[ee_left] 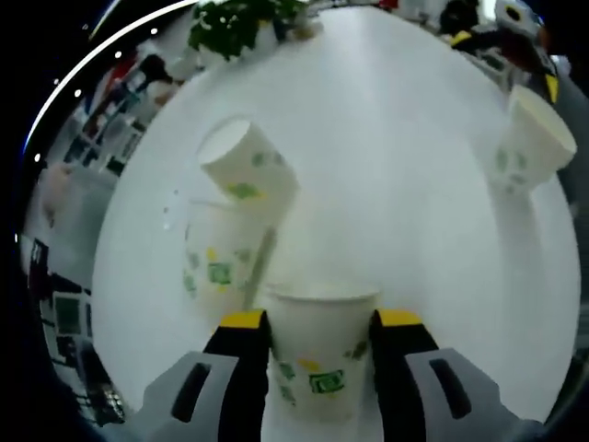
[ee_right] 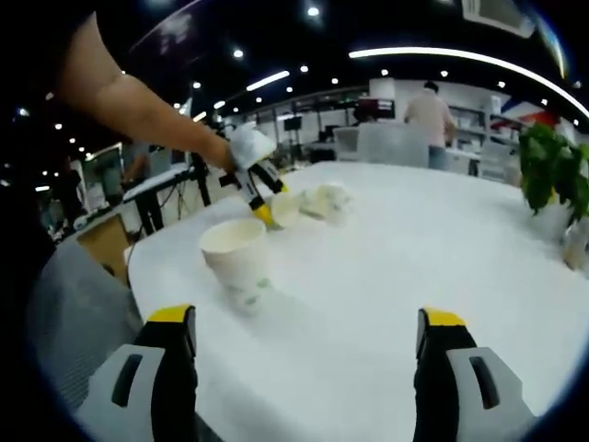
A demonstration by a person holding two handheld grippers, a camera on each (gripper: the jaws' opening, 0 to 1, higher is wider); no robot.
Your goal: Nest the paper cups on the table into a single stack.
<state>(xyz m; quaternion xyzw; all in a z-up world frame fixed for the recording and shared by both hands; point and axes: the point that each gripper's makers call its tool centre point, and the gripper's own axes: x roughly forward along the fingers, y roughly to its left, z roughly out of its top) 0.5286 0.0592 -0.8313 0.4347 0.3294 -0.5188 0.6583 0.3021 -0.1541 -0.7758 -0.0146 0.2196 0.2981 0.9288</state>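
In the left gripper view my left gripper (ee_left: 320, 322) is shut on a white paper cup (ee_left: 317, 364) with green and yellow prints, held upright between its yellow-tipped jaws. Just beyond it a second cup (ee_left: 213, 267) stands on the white table (ee_left: 386, 166), and a third cup (ee_left: 248, 170) leans tilted on its rim. A lone cup (ee_left: 532, 138) stands far right. In the right gripper view my right gripper (ee_right: 308, 318) hangs open over the table, empty. The lone cup (ee_right: 235, 250) stands ahead and left of it. Farther back a gloved hand holds the left gripper (ee_right: 262, 207) by the cup cluster (ee_right: 322, 198).
A potted green plant (ee_left: 239, 23) (ee_right: 557, 170) stands at the table's far side. The person's bare forearm (ee_right: 138, 101) reaches in from the left. Chairs, desks and a standing person (ee_right: 428, 110) fill the room behind. The table's rounded edge (ee_right: 138, 267) runs close on the left.
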